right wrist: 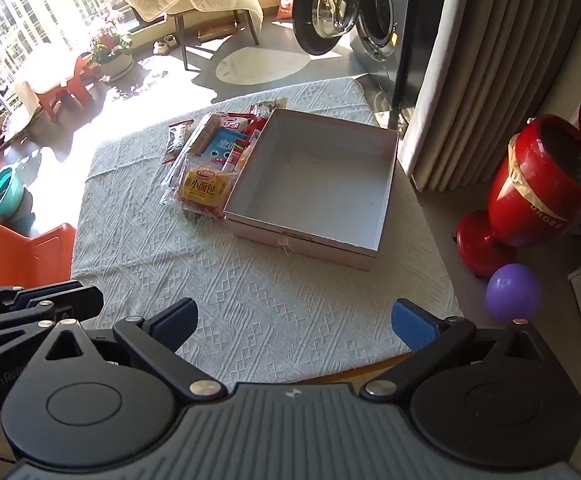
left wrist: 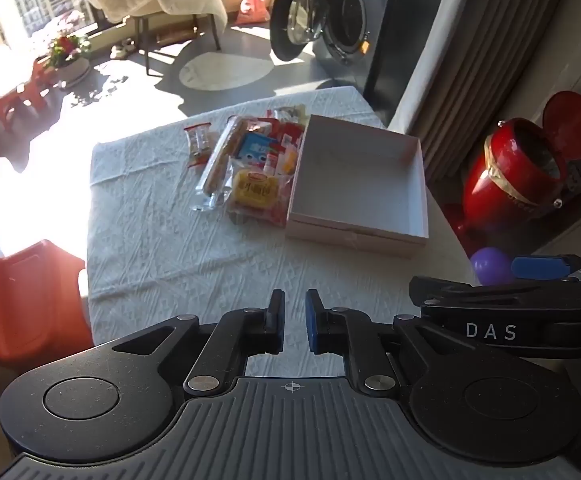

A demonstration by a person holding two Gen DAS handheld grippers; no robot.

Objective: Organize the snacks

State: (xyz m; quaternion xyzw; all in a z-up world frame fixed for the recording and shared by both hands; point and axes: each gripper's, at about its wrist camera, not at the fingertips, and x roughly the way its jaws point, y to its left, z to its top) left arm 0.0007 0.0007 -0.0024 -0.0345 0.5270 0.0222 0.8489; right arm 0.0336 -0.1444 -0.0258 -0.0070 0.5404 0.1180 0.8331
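A pile of wrapped snacks lies on the white tablecloth. It touches the left wall of an open white box with nothing in it. A yellow bread pack lies at the pile's near end. One small packet lies apart to the left. My left gripper hovers over the near cloth, shut, with nothing between its pads. My right gripper stands open wide and empty, near the table's front edge, short of the box.
An orange chair stands at the table's left. On the floor to the right are a red lidded bin and a purple ball. A washing machine with its door open stands beyond the table.
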